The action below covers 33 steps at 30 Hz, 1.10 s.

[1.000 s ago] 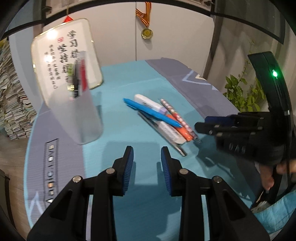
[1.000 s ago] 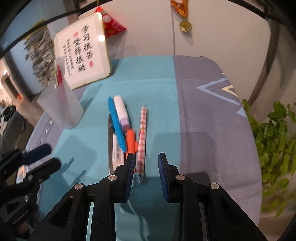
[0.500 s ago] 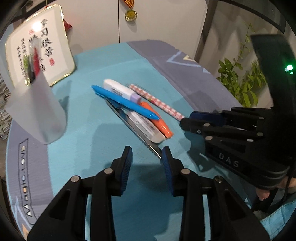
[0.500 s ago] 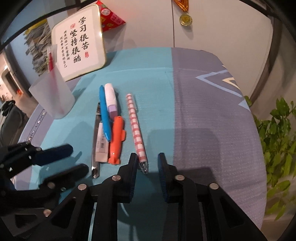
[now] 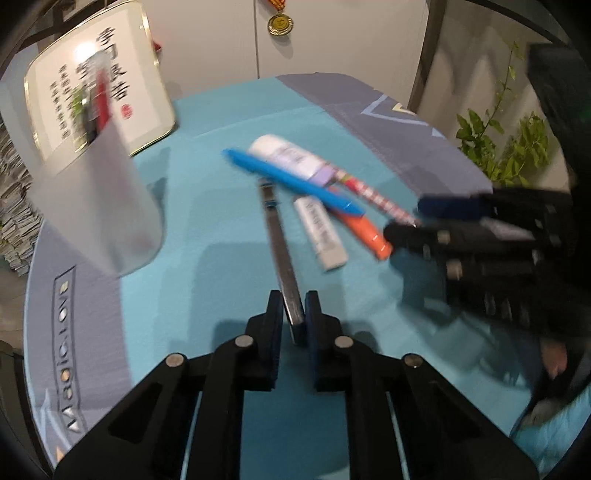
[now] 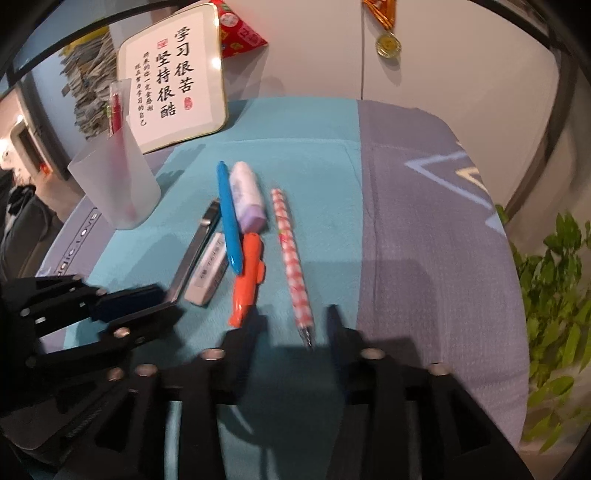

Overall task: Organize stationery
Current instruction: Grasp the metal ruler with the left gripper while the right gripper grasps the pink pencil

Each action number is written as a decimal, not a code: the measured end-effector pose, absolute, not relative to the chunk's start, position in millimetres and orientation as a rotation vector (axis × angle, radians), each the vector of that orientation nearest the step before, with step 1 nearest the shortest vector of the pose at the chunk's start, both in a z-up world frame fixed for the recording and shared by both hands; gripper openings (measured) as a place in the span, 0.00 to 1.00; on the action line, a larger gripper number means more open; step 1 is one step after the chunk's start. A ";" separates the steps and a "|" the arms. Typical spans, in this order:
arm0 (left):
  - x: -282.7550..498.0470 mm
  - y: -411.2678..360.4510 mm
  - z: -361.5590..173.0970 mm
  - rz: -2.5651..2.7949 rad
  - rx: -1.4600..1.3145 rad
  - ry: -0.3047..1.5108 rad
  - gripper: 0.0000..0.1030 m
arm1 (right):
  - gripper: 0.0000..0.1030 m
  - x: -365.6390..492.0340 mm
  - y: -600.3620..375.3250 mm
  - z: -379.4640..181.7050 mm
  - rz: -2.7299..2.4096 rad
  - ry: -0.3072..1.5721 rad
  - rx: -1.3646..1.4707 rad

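Observation:
Stationery lies on the teal cloth: a metal ruler (image 5: 282,251), a white eraser (image 5: 320,232), a blue pen (image 5: 291,181), an orange marker (image 5: 364,232), a white-and-lilac correction tape (image 5: 291,158) and a pink checked pencil (image 6: 292,254). My left gripper (image 5: 294,314) is shut on the near end of the metal ruler, which also shows in the right wrist view (image 6: 192,251). My right gripper (image 6: 293,321) is open, its fingers either side of the pink pencil's tip. A frosted pen cup (image 5: 94,206) with a red pen stands at the left.
A framed calligraphy plaque (image 6: 175,96) leans against the wall behind the cup. A medal (image 5: 280,23) hangs on the wall. A green plant (image 6: 554,295) stands off the table's right edge. The grey part of the cloth (image 6: 424,221) lies to the right.
My left gripper has moved forward and shut on the ruler's near end. My right gripper has opened wide and now straddles the pink pencil's tip.

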<state>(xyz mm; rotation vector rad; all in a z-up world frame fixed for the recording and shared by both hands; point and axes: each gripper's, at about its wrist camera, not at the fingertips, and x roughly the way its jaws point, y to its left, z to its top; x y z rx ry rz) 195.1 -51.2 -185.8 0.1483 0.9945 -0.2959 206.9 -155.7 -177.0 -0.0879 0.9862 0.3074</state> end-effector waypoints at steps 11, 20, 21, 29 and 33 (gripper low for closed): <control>152.5 -9.5 -183.2 -0.273 0.186 1.025 0.08 | 0.11 182.5 -163.3 -176.3 0.316 1.057 -0.108; 149.6 -1.8 -170.4 -0.256 0.199 0.972 0.30 | 0.23 146.7 -183.0 -165.6 0.298 1.074 -0.131; 153.2 -2.9 -167.0 -0.257 0.195 0.956 0.30 | 0.29 150.4 -180.4 -160.7 0.290 1.051 -0.133; 194.1 -17.8 -175.3 -0.247 0.182 0.955 0.30 | 0.29 204.6 -154.6 -166.1 0.241 1.077 -0.191; 202.2 -20.2 -177.2 -0.266 0.175 0.966 0.30 | 0.29 215.7 -154.7 -170.7 0.257 1.098 -0.184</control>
